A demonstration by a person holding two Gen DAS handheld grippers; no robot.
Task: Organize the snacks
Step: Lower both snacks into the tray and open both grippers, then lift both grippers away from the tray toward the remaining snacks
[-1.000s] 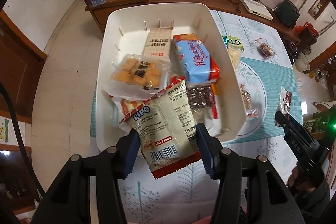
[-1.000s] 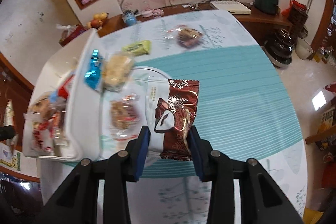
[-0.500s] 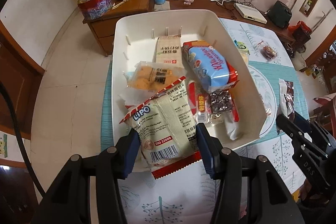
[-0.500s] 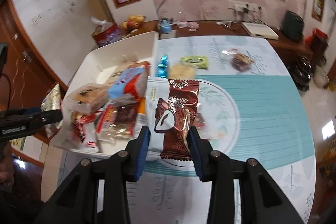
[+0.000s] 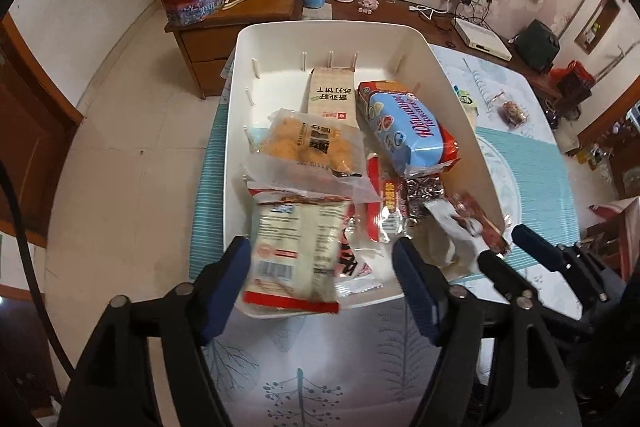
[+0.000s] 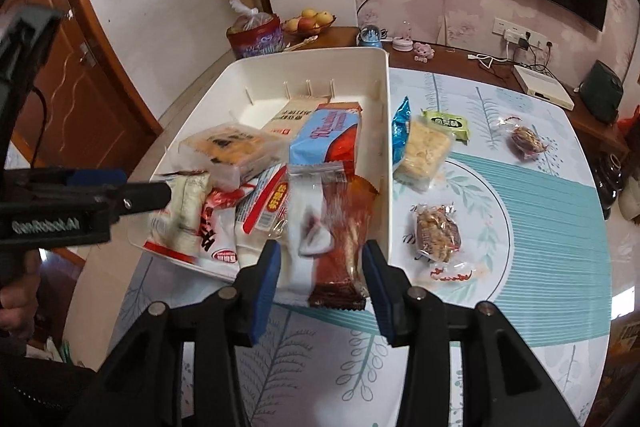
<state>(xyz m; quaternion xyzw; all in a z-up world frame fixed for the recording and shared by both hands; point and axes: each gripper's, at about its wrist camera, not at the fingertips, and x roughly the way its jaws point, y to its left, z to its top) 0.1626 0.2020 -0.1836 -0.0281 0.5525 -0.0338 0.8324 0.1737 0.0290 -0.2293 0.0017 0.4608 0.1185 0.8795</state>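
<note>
Two packets are leaving two sets of tongs at once, and both sit over the near end of the white bin (image 5: pixel 448 75). In the left wrist view the left gripper (image 5: pixel 320 267) has its jaws opening: the cream Lupo packet (image 5: pixel 296 247) lies blurred between them in the lower middle of the frame, clear of the right-hand pad and at most brushing the left-hand one, so it reads as released, not pinched. Its long axis runs up the frame, along the line of the fingers, with its red bottom seam hanging over the bin's near rim. In the right wrist view the right gripper (image 6: pixel 320 267) is likewise opening its jaws around the brown-and-white packet (image 6: pixel 332 239), which is smeared with motion and touches neither pad clearly; it too lies lengthwise along the fingers, its lower end over the near wall, just inside the bin's right-hand corner.

The relation that matters is this: each packet lies straight ahead of its own tongs, half in and half out of the bin. Whether either slides fully in cannot be told.

Four loose snacks remain on the tablecloth to the right of the bin in the right wrist view: a pale cracker pack (image 6: pixel 424 151), a green sachet (image 6: pixel 446 123), a nut bar (image 6: pixel 438 235) and a small wrapped sweet (image 6: pixel 526 141). The right hand is judged nearer all of them; the nut bar lies closest, upper right of its tongs.
</note>
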